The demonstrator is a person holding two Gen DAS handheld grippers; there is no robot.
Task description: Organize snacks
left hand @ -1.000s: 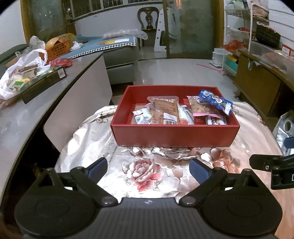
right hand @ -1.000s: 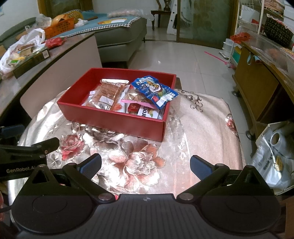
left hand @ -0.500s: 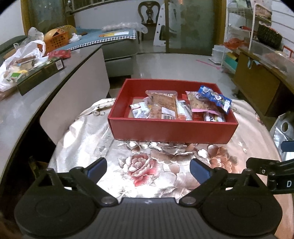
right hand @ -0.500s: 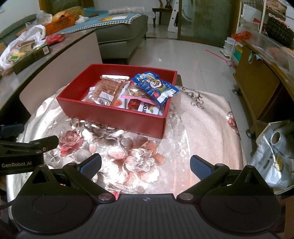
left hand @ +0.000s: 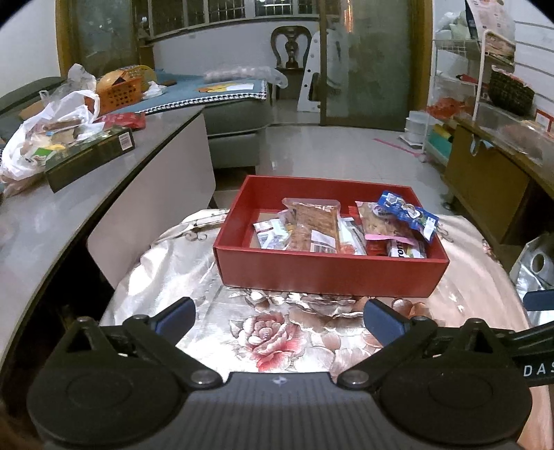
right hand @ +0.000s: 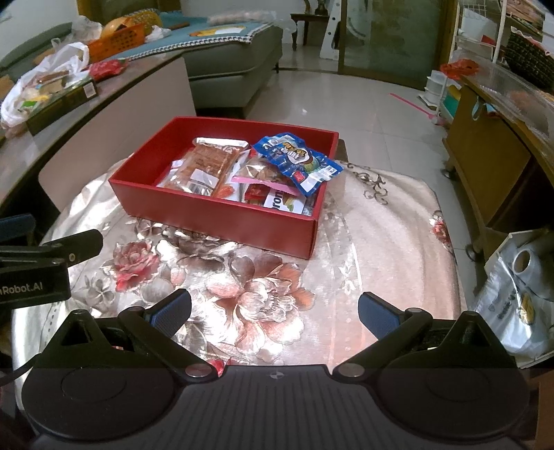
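Both tools stay wide and empty, the left tool (left hand: 278, 320) still opening, red box (left hand: 329, 273) unmoved.

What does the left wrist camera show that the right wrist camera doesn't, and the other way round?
Only the left wrist view shows the barred window and the dark carved wooden chair at the far wall. Only the right wrist view shows the white plastic bag with paper rolls fully, on the floor beside the table. Both share the red cardboard box of snack packets, the blue snack packet lying on top, the shiny floral tablecloth and the orange plastic basket at the far left.
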